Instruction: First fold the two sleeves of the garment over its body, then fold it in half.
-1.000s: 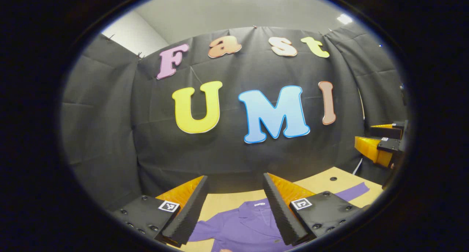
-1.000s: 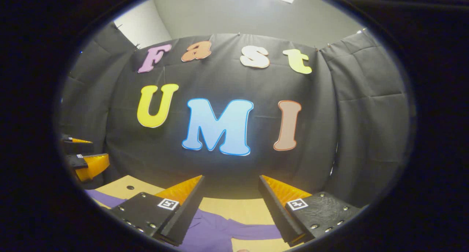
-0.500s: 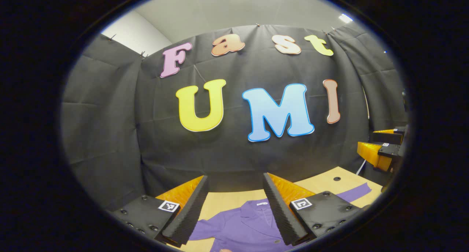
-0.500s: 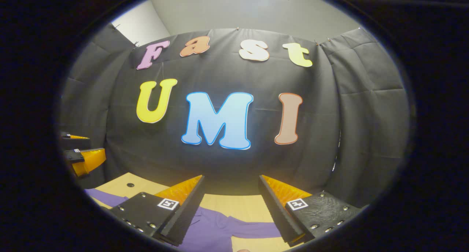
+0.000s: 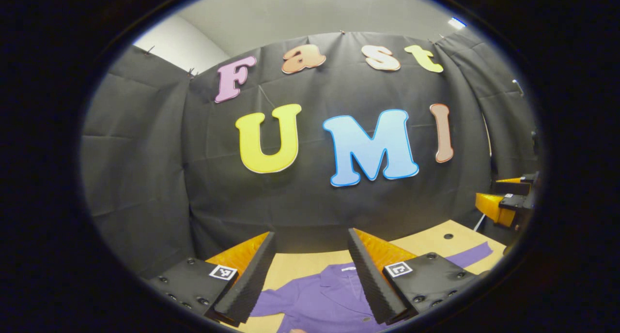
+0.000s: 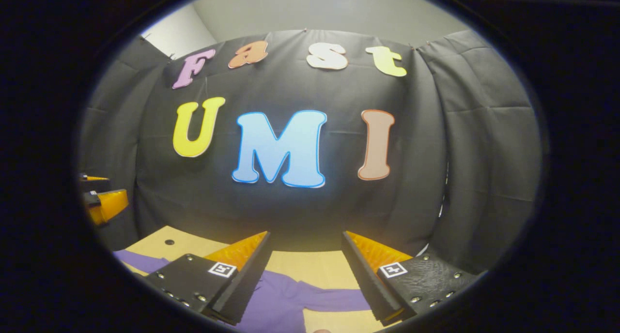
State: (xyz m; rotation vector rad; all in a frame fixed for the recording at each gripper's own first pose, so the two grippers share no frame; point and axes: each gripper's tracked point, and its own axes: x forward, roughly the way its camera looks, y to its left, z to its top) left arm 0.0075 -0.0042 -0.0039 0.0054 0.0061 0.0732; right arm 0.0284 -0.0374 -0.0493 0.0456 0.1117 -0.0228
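A purple collared garment [image 5: 319, 296] lies flat on the wooden table [image 5: 300, 265], collar toward the far wall. One sleeve [image 5: 467, 254] stretches out to the right in the left gripper view; the other sleeve [image 6: 334, 301] lies spread in the right gripper view. My left gripper [image 5: 310, 241] hovers open above the collar area, holding nothing. My right gripper [image 6: 305, 240] is open above the garment [image 6: 281, 304] with nothing between its fingers. The right gripper [image 5: 503, 197] shows at the right edge of the left gripper view, and the left gripper [image 6: 99, 197] at the left edge of the right gripper view.
The table [image 6: 315, 265] ends close to the black cloth wall [image 5: 310, 202] behind it. A small round hole [image 5: 448, 236] marks the tabletop near the right sleeve, and another hole [image 6: 169, 242] sits near the sleeve at the left of the right gripper view.
Both views have tilted slightly downward, so a little more table and garment shows. Both grippers stay open above the garment.
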